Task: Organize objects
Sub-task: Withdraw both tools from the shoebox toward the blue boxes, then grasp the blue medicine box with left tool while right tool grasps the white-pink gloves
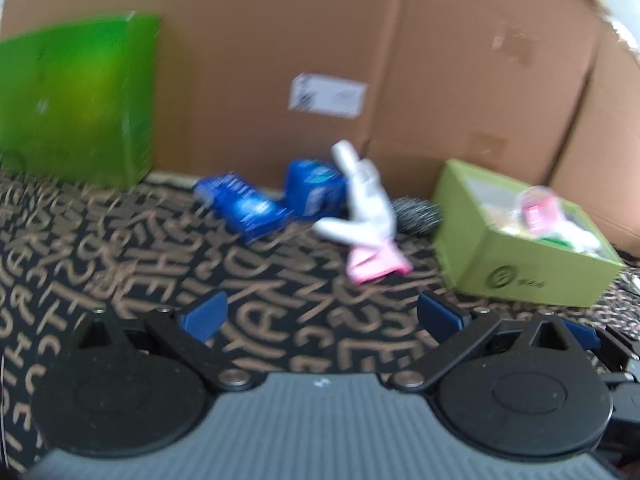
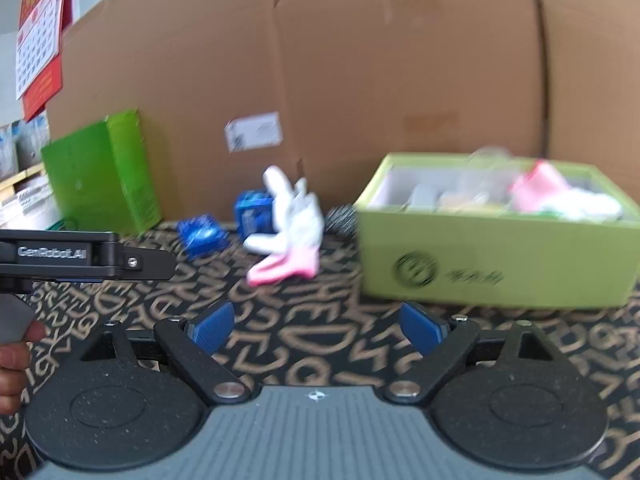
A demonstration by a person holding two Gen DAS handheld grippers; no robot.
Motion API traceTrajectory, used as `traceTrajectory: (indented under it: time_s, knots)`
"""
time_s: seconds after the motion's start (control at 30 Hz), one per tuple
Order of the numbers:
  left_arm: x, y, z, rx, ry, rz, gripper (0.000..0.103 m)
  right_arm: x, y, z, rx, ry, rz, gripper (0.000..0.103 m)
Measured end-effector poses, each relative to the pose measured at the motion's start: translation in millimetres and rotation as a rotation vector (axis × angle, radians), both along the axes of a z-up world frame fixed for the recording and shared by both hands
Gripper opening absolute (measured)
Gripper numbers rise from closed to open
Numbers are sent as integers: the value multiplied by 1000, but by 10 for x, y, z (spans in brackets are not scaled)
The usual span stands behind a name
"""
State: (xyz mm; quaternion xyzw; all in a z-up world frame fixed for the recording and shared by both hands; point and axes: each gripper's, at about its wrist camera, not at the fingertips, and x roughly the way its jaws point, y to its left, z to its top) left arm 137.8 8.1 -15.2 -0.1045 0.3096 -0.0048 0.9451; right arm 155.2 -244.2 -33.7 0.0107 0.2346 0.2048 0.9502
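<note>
While both grippers [image 1: 320, 314] [image 2: 318, 326] are gaping empty, the glove [image 1: 366, 210] is lying mid-frame, fingers pointing up-left, pink cuff lower right.

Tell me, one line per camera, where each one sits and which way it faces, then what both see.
Left wrist: sits on the left gripper, looking forward and slightly down over the patterned cloth at the white-and-pink glove; its own open blue pads show.
Right wrist: sits on the right gripper, facing the same way; its open pads, the left gripper's side and a hand show at left.
Shared: glove, blue packets, open green box, upright green box, cardboard wall.
</note>
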Motion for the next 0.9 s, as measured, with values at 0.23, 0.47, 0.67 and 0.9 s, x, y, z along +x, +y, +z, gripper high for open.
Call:
traceTrajectory:
  time_s: [0.23, 0.47, 0.67, 0.9]
  knots:
    - [355, 382, -115, -51, 47, 135, 103, -32, 305, -90, -43, 14, 75, 93]
    - [1009, 525, -133, -108, 66, 221, 103, 24, 360, -158, -53, 52, 75, 93]
    - [1570, 568, -279, -141, 142, 238, 103, 60, 376, -170, -64, 62, 83, 93]
    - [1850, 530, -405, -16, 157, 212, 81, 216, 566, -115, -72, 54, 90, 90]
